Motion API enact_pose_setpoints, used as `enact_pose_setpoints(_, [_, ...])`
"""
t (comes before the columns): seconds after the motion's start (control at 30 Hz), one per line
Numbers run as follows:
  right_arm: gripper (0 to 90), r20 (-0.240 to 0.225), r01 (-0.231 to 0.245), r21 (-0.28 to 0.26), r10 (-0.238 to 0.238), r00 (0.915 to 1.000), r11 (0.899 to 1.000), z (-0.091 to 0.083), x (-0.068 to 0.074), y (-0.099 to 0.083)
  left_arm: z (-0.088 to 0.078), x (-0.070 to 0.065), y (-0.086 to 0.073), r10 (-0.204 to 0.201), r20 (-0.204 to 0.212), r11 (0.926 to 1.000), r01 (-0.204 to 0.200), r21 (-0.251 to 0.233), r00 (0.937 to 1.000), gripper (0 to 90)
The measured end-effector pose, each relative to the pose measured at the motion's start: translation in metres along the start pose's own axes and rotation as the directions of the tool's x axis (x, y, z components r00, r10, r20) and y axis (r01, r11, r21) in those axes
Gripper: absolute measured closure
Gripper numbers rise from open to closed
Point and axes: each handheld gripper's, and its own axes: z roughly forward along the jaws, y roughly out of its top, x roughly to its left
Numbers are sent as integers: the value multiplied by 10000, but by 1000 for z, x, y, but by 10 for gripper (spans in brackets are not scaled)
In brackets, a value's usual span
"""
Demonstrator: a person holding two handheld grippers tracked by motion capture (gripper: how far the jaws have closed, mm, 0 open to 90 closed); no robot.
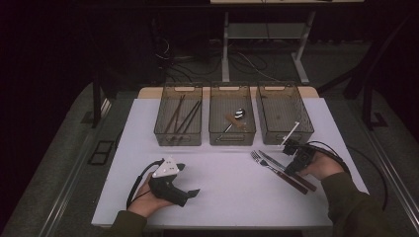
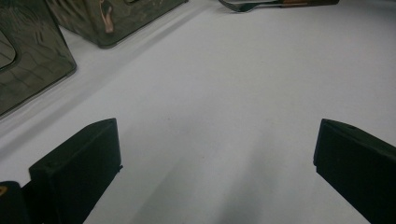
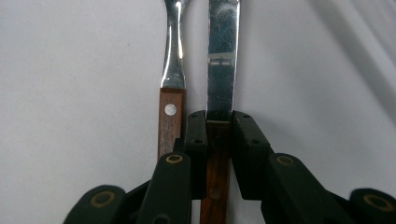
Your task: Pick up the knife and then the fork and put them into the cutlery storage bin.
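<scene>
White tabletop seen from the high view: the table (image 1: 222,192) carries three smoky translucent bins in a row at its far side. The left bin (image 1: 178,114) holds dark sticks, the middle bin (image 1: 232,114) a spoon and a wooden-handled piece, and the right bin (image 1: 284,113) a pale stick leaning on its wall. In front of the right bin lie a fork (image 1: 267,164) and a knife (image 1: 286,170), side by side, handles toward the person. The right hand-held gripper (image 1: 291,170) sits on the knife's handle. The left hand-held gripper (image 1: 190,193) rests near the front edge, well apart from the cutlery.

Left gripper view: its two black jaws stand wide apart over bare table, holding nothing; the fork's tines (image 2: 238,4) show at the far top edge.

Right gripper view: the jaws are closed around the knife's brown wooden handle (image 3: 215,172), just below the blade (image 3: 223,56). The fork's handle (image 3: 169,126), with a silver rivet, lies just beside the left jaw, which seems close to touching it.

To do this well, the grip should probably be firm before lifting, and the lift straight up, so the fork is not dragged along.

A small stamped mark on the blade is too faint to read; no other writing is visible.
</scene>
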Motion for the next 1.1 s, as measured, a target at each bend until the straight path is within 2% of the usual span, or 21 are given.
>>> enact_pose_setpoints(0.17, [770, -31, -225, -862, 223, 9997, 9960, -7, -3, -10, 0, 0, 0, -36, -9, 10000, 36, -25, 10000, 0])
enact_pose_setpoints(0.33, [770, 6, -413, -1749, 420, 9991, 9837, -13, -7, -20, -1, 0, 0, -46, -5, 10000, 46, -35, 10000, 0])
enact_pose_setpoints(0.6, [770, -25, -565, -3082, 586, 9983, 9496, -24, -10, -31, -4, 2, -1, -92, 56, 9998, 94, -196, 9999, 0])
enact_pose_setpoints(0.73, [769, -73, -713, -3783, 741, 9972, 9229, -32, -12, -37, -4, 1, -1, -32, 97, 9999, 33, -169, 9999, 0])
enact_pose_setpoints(0.87, [770, -20, -867, -4567, 965, 9953, 8854, -41, -15, -41, -3, 1, -1, -65, 142, 9998, 68, -188, 9999, 0])
enact_pose_setpoints(1.1, [770, -2, -1064, -5597, 1282, 9917, 8219, -51, -17, -45, -4, 2, -1, -66, 130, 9998, 68, -208, 9999, 0])
